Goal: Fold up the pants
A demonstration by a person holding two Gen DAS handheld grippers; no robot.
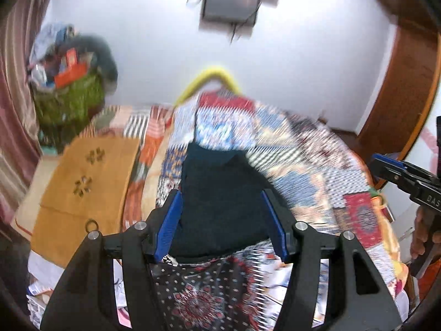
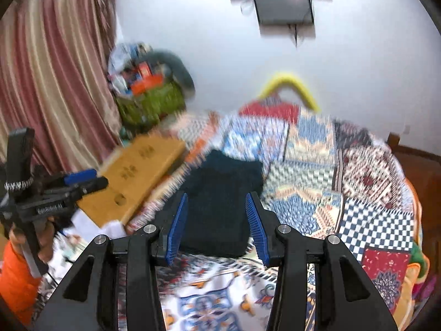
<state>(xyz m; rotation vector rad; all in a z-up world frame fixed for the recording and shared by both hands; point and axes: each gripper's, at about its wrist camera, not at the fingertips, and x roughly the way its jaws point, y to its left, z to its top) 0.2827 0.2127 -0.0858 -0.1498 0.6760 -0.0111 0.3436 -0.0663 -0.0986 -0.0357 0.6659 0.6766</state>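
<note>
The pants (image 1: 220,215) are a dark navy bundle, folded compact, lying flat on a patchwork quilt (image 1: 317,171) on the bed. My left gripper (image 1: 220,195) hovers above them, blue pads apart, nothing between them. In the right wrist view the same pants (image 2: 217,215) lie below my right gripper (image 2: 217,197), which is open too and holds nothing. Each tool shows in the other's view: the right gripper (image 1: 386,167) at the right edge, the left gripper (image 2: 82,182) at the left in a hand with an orange sleeve. Both views are motion-blurred.
A mustard-brown flat piece with cut-out patterns (image 1: 85,193) lies on the bed left of the pants. A green basket of clutter (image 1: 71,96) stands by the striped curtain (image 2: 55,82). A yellow curved bar (image 1: 215,74) rises behind the bed; a wooden door frame (image 1: 399,96) stands at right.
</note>
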